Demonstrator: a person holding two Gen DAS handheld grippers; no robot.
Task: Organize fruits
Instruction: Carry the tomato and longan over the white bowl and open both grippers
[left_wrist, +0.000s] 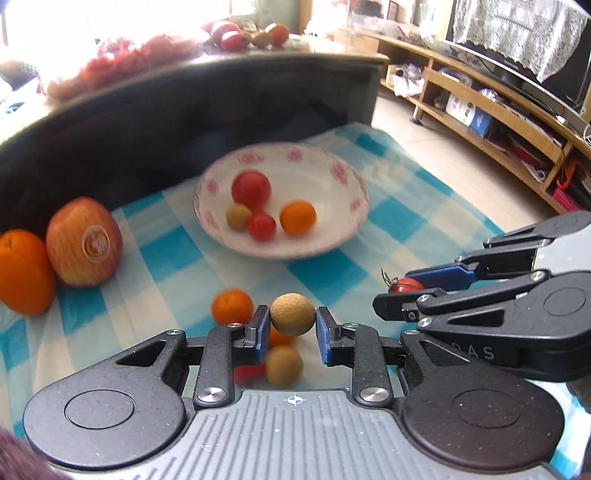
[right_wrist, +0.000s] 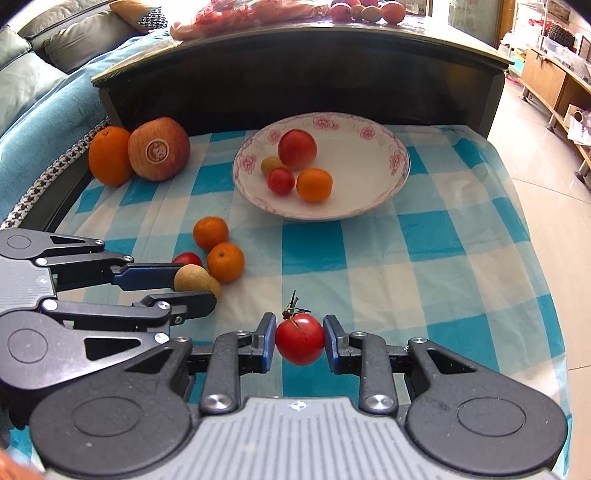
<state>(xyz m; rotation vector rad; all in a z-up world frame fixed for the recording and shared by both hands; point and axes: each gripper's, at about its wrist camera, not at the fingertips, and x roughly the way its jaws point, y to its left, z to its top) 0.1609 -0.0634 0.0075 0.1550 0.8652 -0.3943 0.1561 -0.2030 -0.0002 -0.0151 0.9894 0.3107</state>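
Note:
My left gripper (left_wrist: 292, 325) is shut on a small tan round fruit (left_wrist: 292, 314) and holds it above the checked cloth. My right gripper (right_wrist: 300, 341) is shut on a small red tomato (right_wrist: 300, 343) with a stem. The white floral bowl (left_wrist: 332, 236) (right_wrist: 369, 199) lies ahead and holds a red fruit, a small tomato, a tan fruit and a small orange. Two small oranges (right_wrist: 218, 251), a red tomato (right_wrist: 187, 258) and another tan fruit (left_wrist: 284, 365) lie on the cloth by the left gripper.
A large orange (right_wrist: 109, 155) and an apple (right_wrist: 159, 147) with a sticker stand at the far left of the cloth. A dark table edge (right_wrist: 295, 74) rises behind the bowl. A sofa is at the left, tiled floor and shelves at the right.

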